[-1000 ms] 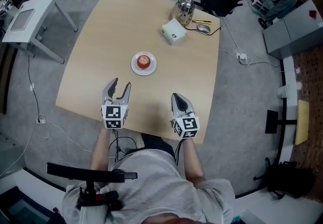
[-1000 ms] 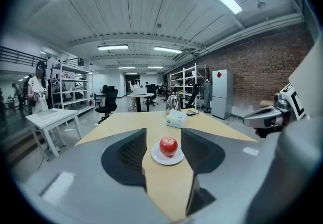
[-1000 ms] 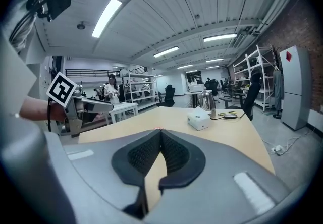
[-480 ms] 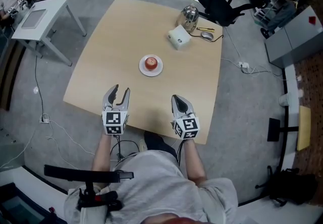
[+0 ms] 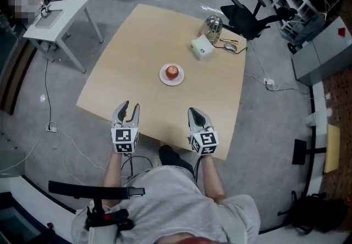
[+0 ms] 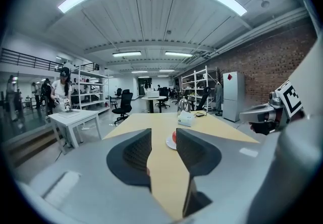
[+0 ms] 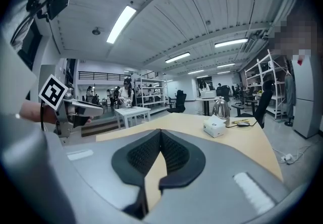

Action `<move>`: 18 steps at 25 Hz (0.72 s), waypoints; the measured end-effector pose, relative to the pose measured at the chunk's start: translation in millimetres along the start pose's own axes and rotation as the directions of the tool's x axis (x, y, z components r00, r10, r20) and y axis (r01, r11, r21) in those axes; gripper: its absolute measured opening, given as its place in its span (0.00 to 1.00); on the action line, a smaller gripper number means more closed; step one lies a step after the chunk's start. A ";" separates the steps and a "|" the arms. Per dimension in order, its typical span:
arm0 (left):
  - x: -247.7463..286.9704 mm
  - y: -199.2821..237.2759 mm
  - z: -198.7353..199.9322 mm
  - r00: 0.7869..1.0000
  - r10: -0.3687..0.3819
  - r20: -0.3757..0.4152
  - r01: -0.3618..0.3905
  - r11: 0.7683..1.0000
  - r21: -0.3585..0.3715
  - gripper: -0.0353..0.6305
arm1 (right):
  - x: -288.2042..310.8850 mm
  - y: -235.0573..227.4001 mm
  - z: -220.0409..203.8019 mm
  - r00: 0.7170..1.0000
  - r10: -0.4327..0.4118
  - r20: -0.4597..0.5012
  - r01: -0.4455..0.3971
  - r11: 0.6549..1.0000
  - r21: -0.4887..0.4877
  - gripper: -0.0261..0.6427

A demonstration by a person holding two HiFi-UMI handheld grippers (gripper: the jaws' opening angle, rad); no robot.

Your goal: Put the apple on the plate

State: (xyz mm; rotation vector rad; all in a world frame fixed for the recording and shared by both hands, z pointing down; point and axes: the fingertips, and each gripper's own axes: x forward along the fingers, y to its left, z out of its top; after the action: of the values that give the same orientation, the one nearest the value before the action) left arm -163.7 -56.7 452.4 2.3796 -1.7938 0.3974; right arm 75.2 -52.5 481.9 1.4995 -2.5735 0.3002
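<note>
Apple (image 5: pixel 172 71) sits on plate (image 5: pixel 163 77), mid worktop (image 5: pixel 132 56), task looks done. Past the plate toward the far corner: box (image 5: pixel 201 48), kettle (image 5: pixel 213 27), mouse (image 5: pixel 230 46). Left hand-held gripper (image 5: pixel 131 106) is over the near edge, well apart from the plate. It is released, jaws apart though they have just been closing, nothing between the pads; the apple shows far off through the gap. Right hand-held gripper (image 5: pixel 194 112) is beside it, clenched, tips touching, empty. Chair (image 5: pixel 247 17) is beyond the far corner, white table (image 5: pixel 58 15) off to the left.
</note>
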 end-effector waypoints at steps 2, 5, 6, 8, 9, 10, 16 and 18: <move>-8.9 3.5 0.0 1.000 0.017 0.004 -0.017 1.000 -0.002 0.30 | -2.2 5.5 1.1 1.000 0.009 0.002 -0.009 1.000 -0.004 0.05; -24.8 8.1 5.1 0.999 0.036 0.030 -0.036 0.999 -0.005 0.26 | -5.9 15.7 1.8 1.000 0.023 0.005 -0.023 1.000 -0.007 0.05; -30.6 9.3 7.2 0.998 0.040 0.038 -0.039 0.999 -0.007 0.26 | -7.5 19.5 2.6 1.000 0.029 0.008 -0.029 1.000 -0.007 0.05; -40.2 11.7 9.9 0.998 0.045 0.051 -0.045 0.999 -0.010 0.26 | -9.2 25.7 4.3 0.999 0.036 0.015 -0.036 0.999 -0.007 0.05; -44.1 13.2 10.4 0.997 0.049 0.057 -0.049 0.999 -0.009 0.25 | -9.2 28.3 4.5 0.999 0.039 0.018 -0.039 0.999 -0.008 0.05; -48.2 14.5 10.4 0.997 0.054 0.061 -0.054 0.999 -0.007 0.25 | -9.4 31.1 4.5 0.999 0.041 0.019 -0.041 0.999 -0.011 0.05; -94.2 16.7 11.7 0.993 0.094 0.065 -0.094 0.996 -0.002 0.22 | -32.2 61.2 13.8 0.997 0.073 0.027 -0.072 0.997 -0.032 0.05; -93.4 19.1 4.0 0.993 0.100 0.063 -0.100 0.995 -0.005 0.21 | -26.4 62.3 10.3 0.996 0.080 0.028 -0.079 0.996 -0.037 0.05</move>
State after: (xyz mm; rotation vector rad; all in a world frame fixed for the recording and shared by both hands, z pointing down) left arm -205.4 22.9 420.6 2.3321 -1.9458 0.3351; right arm 33.6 -2.9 459.9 1.4029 -2.6512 0.2417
